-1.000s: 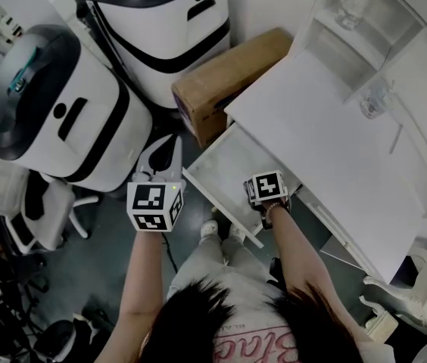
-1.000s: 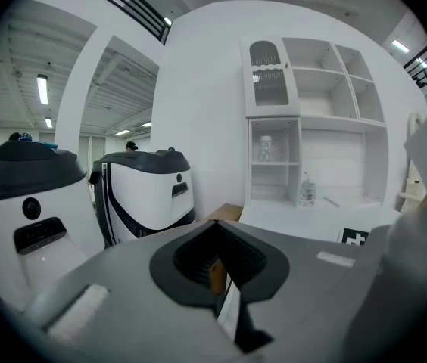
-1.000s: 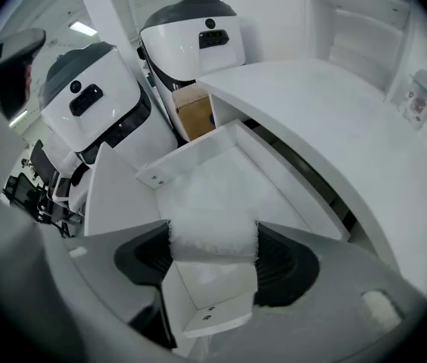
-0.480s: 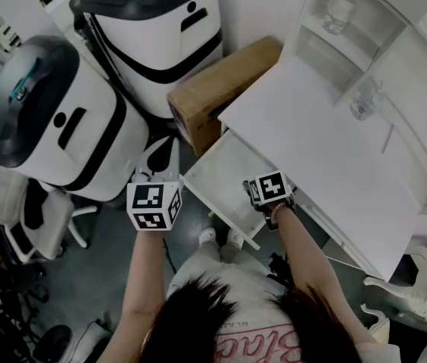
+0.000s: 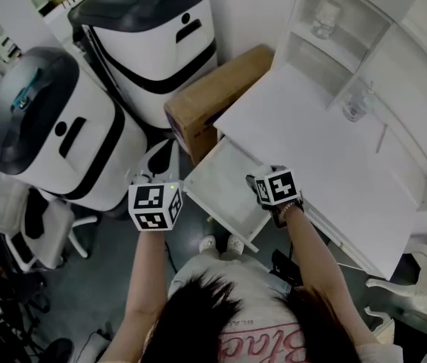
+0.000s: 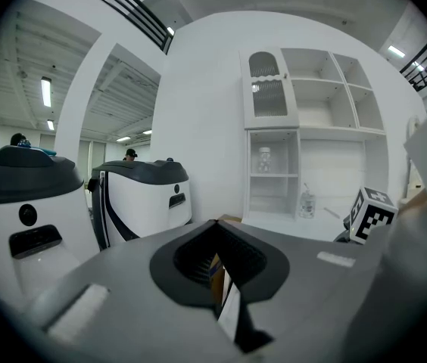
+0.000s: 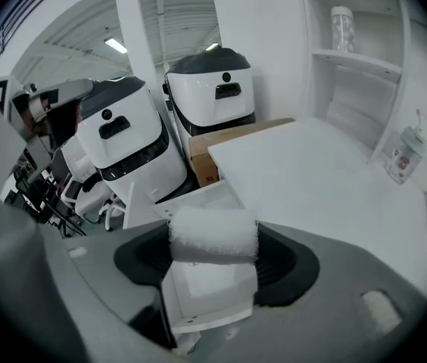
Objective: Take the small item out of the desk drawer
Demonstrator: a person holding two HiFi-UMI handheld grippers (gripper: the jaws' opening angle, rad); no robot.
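Observation:
A small white fuzzy roll (image 7: 213, 235) sits crosswise between the jaws of my right gripper (image 7: 213, 240), which is shut on it. Below the roll lies the open white drawer (image 7: 212, 290), its inside bare. In the head view the right gripper (image 5: 274, 186) hovers at the drawer's (image 5: 217, 184) right side, by the desk's front edge (image 5: 327, 165). My left gripper (image 5: 157, 195) hangs left of the drawer over the floor. Its jaws (image 6: 225, 278) meet with nothing between them.
Two large white-and-black machines (image 5: 43, 119) (image 5: 157, 36) stand left of the desk, with a cardboard box (image 5: 213, 97) wedged against it. A spray bottle (image 5: 356, 104) stands on the desk. A jar (image 5: 324, 17) sits in the shelf unit. Office chairs (image 5: 17, 225) crowd the left floor.
My right gripper has shifted from over the drawer's front corner toward the desk edge, still holding the roll. The left gripper has hardly moved.

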